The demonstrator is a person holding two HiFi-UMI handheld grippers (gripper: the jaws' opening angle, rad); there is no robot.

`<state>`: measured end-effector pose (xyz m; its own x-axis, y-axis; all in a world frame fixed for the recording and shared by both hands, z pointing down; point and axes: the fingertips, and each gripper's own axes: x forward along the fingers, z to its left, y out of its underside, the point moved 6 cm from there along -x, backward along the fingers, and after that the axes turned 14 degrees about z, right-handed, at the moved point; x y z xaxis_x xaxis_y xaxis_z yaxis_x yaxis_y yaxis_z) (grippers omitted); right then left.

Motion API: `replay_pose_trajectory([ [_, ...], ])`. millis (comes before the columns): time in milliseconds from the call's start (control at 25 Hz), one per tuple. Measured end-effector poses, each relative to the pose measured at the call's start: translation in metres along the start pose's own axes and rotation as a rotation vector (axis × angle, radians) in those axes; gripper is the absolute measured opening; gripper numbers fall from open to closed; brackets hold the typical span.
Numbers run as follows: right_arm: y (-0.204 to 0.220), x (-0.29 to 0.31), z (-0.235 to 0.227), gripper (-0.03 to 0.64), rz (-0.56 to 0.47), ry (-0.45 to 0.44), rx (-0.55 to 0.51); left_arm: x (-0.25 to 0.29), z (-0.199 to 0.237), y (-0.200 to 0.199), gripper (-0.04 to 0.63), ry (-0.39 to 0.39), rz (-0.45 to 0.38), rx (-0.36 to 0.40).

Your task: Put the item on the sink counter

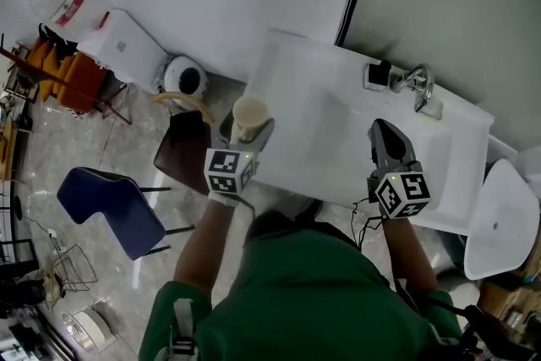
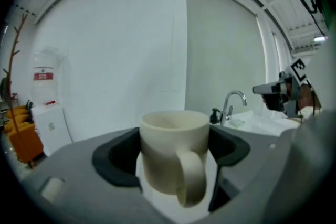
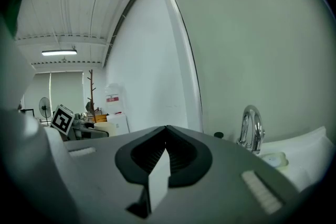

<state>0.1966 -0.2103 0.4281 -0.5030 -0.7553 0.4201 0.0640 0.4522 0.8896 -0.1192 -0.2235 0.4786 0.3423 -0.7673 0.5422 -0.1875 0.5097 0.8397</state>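
A cream mug point(image 2: 173, 152) stands upright between the jaws of my left gripper point(image 2: 176, 157), which is shut on it, handle towards the camera. In the head view the mug point(image 1: 249, 117) hangs in my left gripper point(image 1: 245, 135) just off the left edge of the white sink counter point(image 1: 338, 139). My right gripper point(image 1: 389, 146) is held over the counter's right part, its jaws closed together with nothing between them. In its own view the right gripper point(image 3: 165, 136) points at the chrome tap point(image 3: 251, 131).
A chrome tap point(image 1: 418, 84) and a small dark bottle point(image 1: 380, 73) stand at the counter's back edge. A brown stool point(image 1: 182, 152), a blue chair point(image 1: 114, 203) and a white bin point(image 1: 184, 78) lie left of the counter. A white seat point(image 1: 499, 220) is at the right.
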Motion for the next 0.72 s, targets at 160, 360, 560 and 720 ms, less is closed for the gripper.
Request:
replay_pose_trajectory([
  [160, 0.007, 0.010, -0.012, -0.002, 0.031, 0.030, 0.024, 0.035, 0.010, -0.001, 0.399, 0.015, 0.027, 0.011],
  [360, 0.021, 0.020, -0.023, -0.002, 0.073, 0.106, 0.094, 0.086, 0.029, 0.014, 0.399, 0.056, 0.082, -0.002],
  [560, 0.028, 0.025, -0.024, -0.002, 0.106, 0.187, 0.103, 0.127, 0.044, 0.032, 0.399, 0.083, 0.132, 0.004],
  [720, 0.033, 0.030, -0.021, -0.002, 0.127, 0.236, 0.103, 0.153, 0.043, 0.043, 0.399, 0.112, 0.156, 0.059],
])
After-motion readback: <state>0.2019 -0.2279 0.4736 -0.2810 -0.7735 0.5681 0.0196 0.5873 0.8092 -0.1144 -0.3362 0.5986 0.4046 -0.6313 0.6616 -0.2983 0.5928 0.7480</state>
